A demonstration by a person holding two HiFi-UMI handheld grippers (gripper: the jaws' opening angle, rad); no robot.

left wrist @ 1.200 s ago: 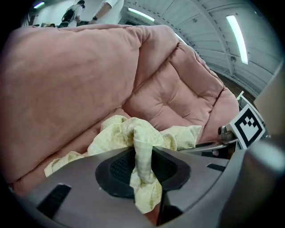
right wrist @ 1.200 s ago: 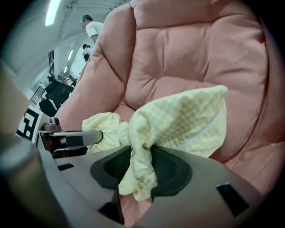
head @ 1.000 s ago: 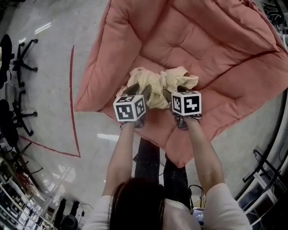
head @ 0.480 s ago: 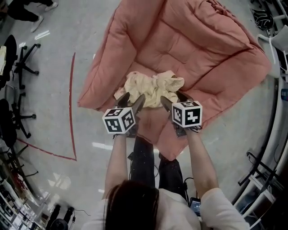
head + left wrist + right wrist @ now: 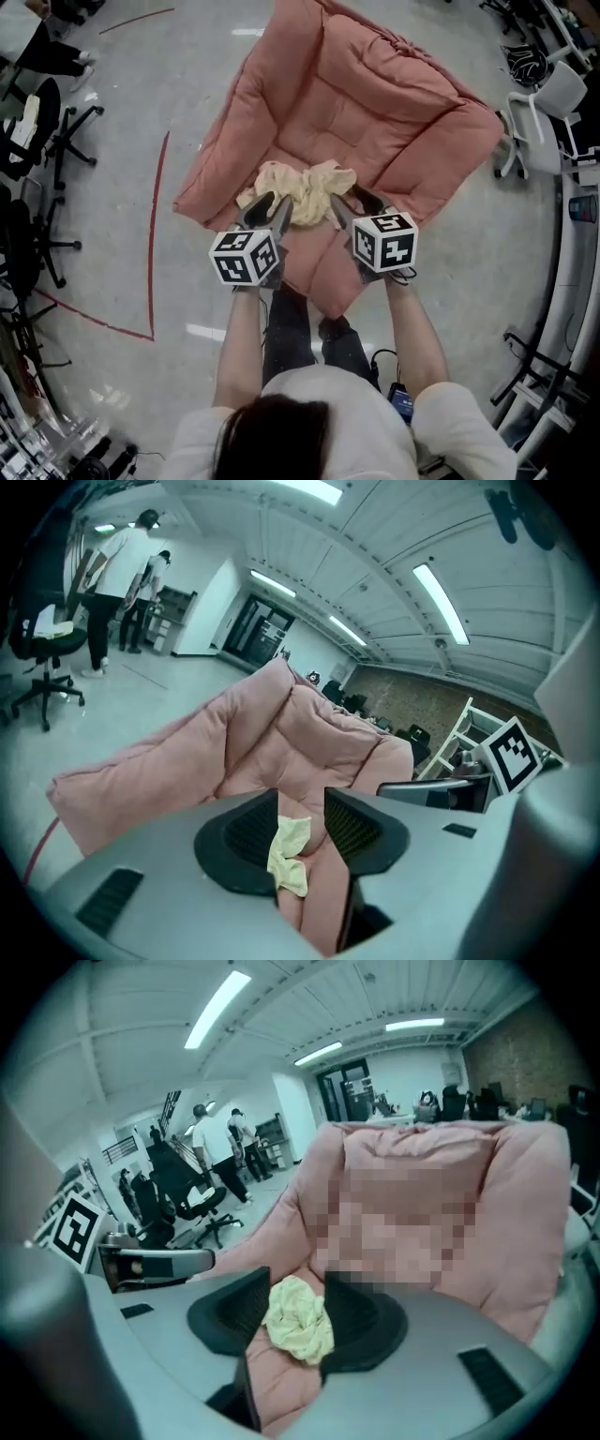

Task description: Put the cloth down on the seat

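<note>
Lying crumpled | yellow cloth (image 5: 300,187) | on pink seat (image 5: 375,103); front-ctr

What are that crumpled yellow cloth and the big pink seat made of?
The yellow cloth looks like a thin, soft woven fabric, matte; it lies in loose crumples. The pink seat is a padded, quilted fabric cushion, matte, probably stuffed with soft filling; stitched seams dent its puffy panels. The exact fibre cannot be told.
</note>
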